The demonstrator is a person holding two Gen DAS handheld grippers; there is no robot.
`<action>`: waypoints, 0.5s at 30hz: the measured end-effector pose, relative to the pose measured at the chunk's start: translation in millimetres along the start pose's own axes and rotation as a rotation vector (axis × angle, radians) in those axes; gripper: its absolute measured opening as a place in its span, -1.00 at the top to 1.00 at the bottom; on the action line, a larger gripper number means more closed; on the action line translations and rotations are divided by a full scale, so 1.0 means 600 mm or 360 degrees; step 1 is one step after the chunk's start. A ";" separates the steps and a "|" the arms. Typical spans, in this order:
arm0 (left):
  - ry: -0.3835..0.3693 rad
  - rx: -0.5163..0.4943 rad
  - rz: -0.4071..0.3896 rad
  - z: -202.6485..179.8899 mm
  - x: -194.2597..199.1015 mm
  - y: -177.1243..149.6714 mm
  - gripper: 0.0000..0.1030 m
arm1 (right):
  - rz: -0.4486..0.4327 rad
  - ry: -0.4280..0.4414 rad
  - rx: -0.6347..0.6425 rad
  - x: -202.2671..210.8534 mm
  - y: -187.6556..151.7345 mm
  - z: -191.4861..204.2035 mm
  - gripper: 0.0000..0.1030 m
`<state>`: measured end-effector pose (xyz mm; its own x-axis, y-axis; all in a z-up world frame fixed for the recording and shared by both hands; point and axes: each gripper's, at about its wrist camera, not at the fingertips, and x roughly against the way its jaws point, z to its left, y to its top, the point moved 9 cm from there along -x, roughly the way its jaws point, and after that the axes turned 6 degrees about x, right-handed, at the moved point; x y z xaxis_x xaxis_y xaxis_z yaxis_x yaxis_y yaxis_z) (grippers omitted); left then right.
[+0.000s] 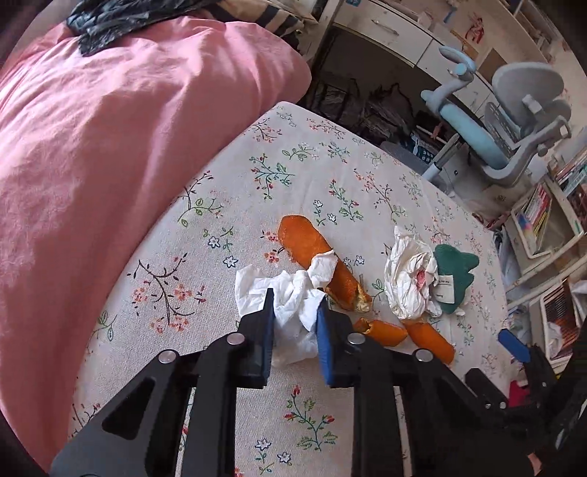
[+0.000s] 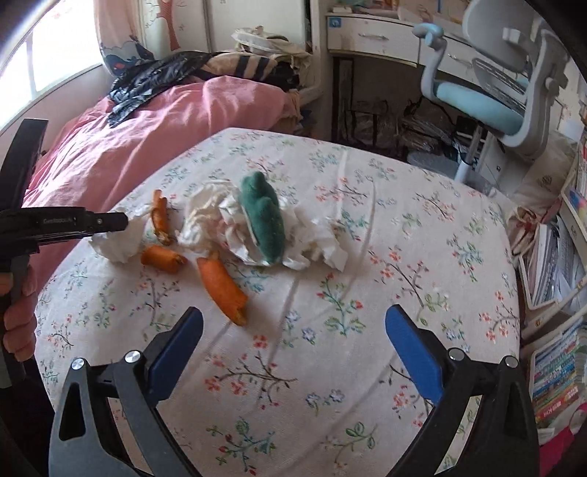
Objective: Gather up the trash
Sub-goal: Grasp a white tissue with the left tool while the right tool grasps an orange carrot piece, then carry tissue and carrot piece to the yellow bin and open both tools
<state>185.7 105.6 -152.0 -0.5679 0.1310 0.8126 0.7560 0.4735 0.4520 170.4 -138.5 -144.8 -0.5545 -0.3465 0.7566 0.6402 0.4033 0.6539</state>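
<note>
A crumpled white tissue [image 1: 290,312] lies on the floral bedsheet [image 1: 256,176], and my left gripper [image 1: 295,310] is shut on it. In the right wrist view that gripper [image 2: 124,223] sits at the left edge on the same tissue [image 2: 117,244]. Just beyond it lies a long orange peel [image 1: 308,249], with two shorter peels [image 1: 383,330] [image 1: 429,339] to the right. A bigger tissue wad [image 1: 407,279] holds a green plush item [image 1: 455,269]. My right gripper [image 2: 293,315] is open over bare sheet, short of the nearest peel [image 2: 223,290] and the green plush [image 2: 262,220].
A pink duvet [image 1: 110,146] is heaped on the left of the bed, with a black plastic bag [image 2: 154,80] on top. Beyond the bed's far edge are a white desk [image 2: 370,35] and a grey-blue desk chair [image 2: 491,91]. Bookshelves [image 2: 557,374] line the right side.
</note>
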 end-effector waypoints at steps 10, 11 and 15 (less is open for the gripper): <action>-0.0221 0.0152 -0.0028 0.003 0.036 -0.004 0.77 | 0.0126 0.0098 0.0113 -0.064 0.009 0.067 0.21; -0.0225 0.0149 -0.0029 0.003 0.037 -0.004 0.77 | 0.0142 0.0112 0.0102 -0.066 0.008 0.067 0.41; -0.0242 0.0157 -0.0026 0.000 0.038 -0.003 0.77 | 0.0138 0.0141 0.0063 -0.046 0.002 0.059 0.56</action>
<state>171.2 107.9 -134.1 -0.6283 0.2491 0.7370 0.7148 0.5589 0.4204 167.5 -98.5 -165.1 -0.4475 -0.3816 0.8087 0.6612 0.4676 0.5866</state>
